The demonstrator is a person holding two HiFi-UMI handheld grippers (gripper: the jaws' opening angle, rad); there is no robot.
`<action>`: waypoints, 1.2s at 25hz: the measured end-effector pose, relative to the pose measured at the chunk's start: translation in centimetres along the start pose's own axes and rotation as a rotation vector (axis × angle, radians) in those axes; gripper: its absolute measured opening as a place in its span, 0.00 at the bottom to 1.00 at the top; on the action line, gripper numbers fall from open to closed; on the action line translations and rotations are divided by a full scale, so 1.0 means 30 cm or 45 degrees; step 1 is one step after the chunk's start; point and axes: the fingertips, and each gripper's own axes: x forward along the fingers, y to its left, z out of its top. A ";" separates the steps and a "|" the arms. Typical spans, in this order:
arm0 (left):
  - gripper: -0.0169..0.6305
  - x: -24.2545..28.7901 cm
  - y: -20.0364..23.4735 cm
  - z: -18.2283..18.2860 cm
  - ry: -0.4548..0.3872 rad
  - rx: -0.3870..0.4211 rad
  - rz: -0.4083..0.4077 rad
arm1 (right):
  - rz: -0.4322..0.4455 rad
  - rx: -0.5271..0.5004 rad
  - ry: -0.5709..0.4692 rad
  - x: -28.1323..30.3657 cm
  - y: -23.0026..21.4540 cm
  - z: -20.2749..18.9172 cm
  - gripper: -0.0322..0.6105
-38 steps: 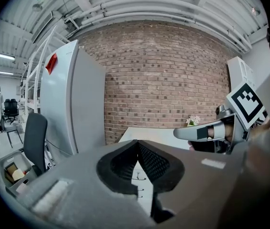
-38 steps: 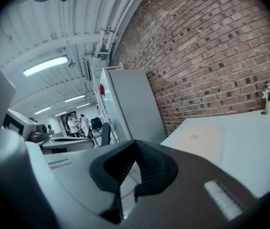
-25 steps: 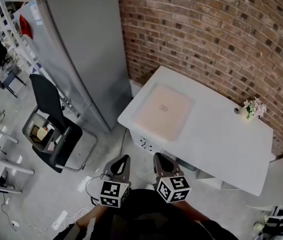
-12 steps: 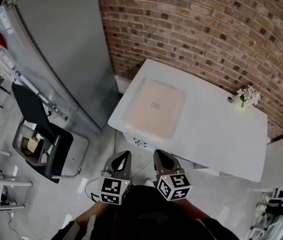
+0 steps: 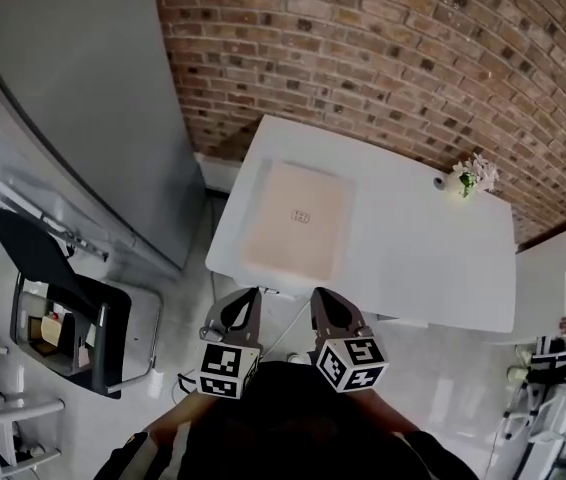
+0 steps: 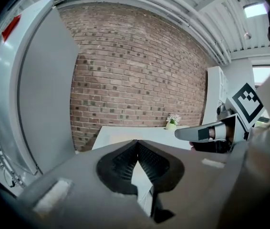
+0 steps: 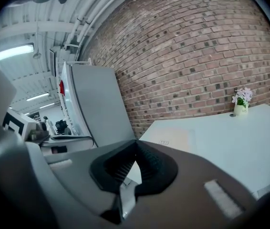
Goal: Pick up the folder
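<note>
**Folder:** The folder [image 5: 298,218] lies flat on the left part of the white table [image 5: 433,258], close to the table's near edge. Nothing rests on it and nothing touches it.

**Grippers:** The left gripper [image 5: 247,301] has its jaws pressed together with nothing between them. The right gripper [image 5: 321,301] is likewise closed and empty. Both are held side by side close to the person's body, short of the table edge, pointing toward the folder and clear of it.

**Progress:** No part of the pick is done; this is judged to be the approach. The remaining steps are to reach the folder, open the jaws, take an edge, close on it and lift. The flower vase [image 5: 466,178] stands well apart and should pose no obstruction.
</note>
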 end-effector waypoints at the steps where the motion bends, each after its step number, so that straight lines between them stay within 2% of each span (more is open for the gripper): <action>1: 0.03 0.005 0.012 0.007 -0.001 0.005 -0.019 | -0.023 0.006 -0.004 0.005 0.002 0.007 0.05; 12: 0.03 0.023 0.130 0.007 0.003 0.018 -0.174 | -0.193 0.026 -0.025 0.062 0.066 0.010 0.05; 18: 0.03 0.059 0.143 -0.001 0.028 0.004 -0.223 | -0.260 0.049 -0.006 0.073 0.044 0.006 0.05; 25: 0.03 0.157 0.163 0.009 0.055 0.002 -0.184 | -0.240 0.064 0.039 0.160 -0.041 0.013 0.05; 30: 0.03 0.258 0.189 0.000 0.124 -0.026 -0.132 | -0.232 0.055 0.127 0.260 -0.135 0.007 0.05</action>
